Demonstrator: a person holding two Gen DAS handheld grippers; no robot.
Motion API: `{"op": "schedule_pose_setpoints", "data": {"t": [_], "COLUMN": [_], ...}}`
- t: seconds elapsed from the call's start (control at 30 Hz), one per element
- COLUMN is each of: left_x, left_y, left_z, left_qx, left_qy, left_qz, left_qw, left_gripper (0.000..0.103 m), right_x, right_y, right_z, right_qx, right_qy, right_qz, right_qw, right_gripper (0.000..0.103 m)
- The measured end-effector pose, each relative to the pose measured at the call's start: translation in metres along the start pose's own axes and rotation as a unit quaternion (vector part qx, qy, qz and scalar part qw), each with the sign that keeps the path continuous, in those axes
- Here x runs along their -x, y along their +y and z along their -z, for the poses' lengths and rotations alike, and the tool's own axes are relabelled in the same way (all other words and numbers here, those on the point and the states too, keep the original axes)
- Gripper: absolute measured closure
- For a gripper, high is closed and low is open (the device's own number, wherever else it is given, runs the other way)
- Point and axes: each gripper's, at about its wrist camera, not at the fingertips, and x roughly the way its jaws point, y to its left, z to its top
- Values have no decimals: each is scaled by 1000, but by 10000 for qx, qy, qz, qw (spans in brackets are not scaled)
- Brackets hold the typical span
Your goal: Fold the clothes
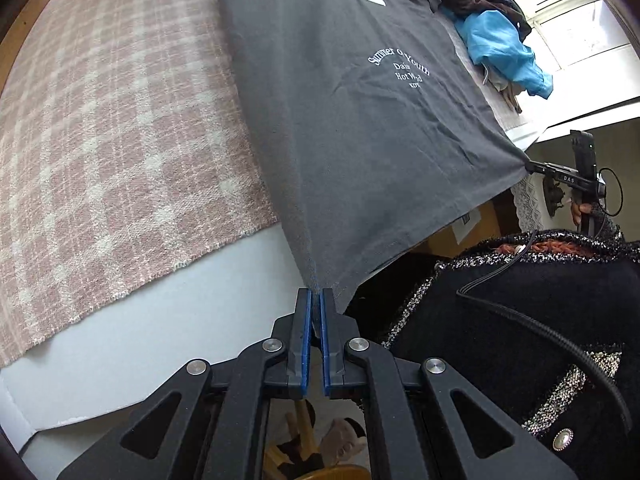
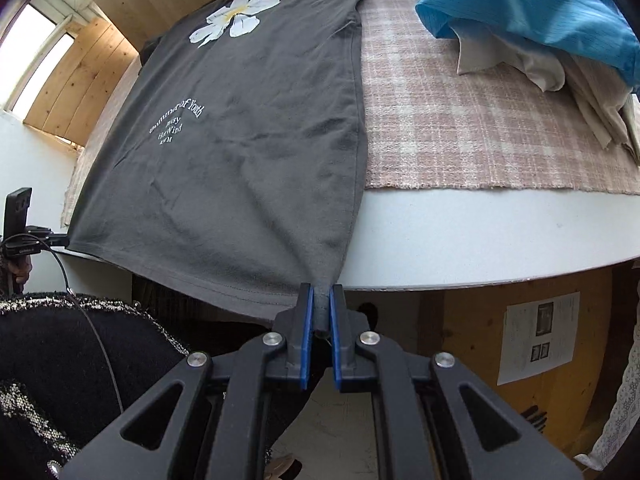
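The white table (image 2: 480,232) takes up most of the room in front of me, and a pink-and-cream checked blanket (image 1: 112,120) is spread over its top, stopping short of the near edge so a bare white strip shows. On that blanket lies the dark grey T-shirt (image 1: 360,128), print side up and pulled fairly flat, with its bottom hem hanging off the near edge of the table. A white daisy print (image 2: 236,16) sits up toward twelve o'clock on the shirt, and curved white lettering (image 1: 400,68) lies below it toward the hem. Over at about one o'clock from the shirt there is a heap of other clothes, a bright blue garment (image 2: 540,12) on top of some cream cloth (image 2: 560,76), with dark brown pieces behind. The person wears a black jacket with speckled trim (image 1: 520,320), close against the table edge. The left gripper (image 1: 316,300) has its blue-lined jaws pressed together on one bottom corner of the shirt, at six o'clock in its own view. The right gripper (image 2: 320,296) pinches the other bottom corner the same way, a fold of grey cloth bunched between its jaws.
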Motion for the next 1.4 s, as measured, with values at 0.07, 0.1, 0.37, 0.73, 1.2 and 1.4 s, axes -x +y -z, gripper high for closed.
{"op": "schedule_pose_setpoints", "data": {"t": [0.07,0.1,0.37,0.73,1.2,1.4], "left_x": [-2,-2,56,94,64,31], "left_y": [6,10,42,50,53,36], "left_z": [2,3,-26,-202,-381,-449], "left_qx": [81,124,126,-738,-970,-1353], "left_qy": [157,205,-520,-1604,-1372,-1274], "left_qz": [-59,-168,-931,-2232,-1970,-1757], "left_qw": [9998,9996,9942,9586,9659,9667], "left_gripper": [99,99,92,86,83,82], "right_x": [-4,-3,52,96,-40,-56], "right_y": [-4,-5,-16,55,44,34], "right_z": [0,1,-53,-258,-492,-513], "right_qx": [-68,-78,-143,1957,2392,2335], "right_qy": [250,308,-417,-1432,-1072,-1099], "right_qz": [106,143,568,1027,-95,221], "right_qw": [9996,9994,9974,9647,9650,9659], "right_gripper": [91,90,82,59,59,73]}}
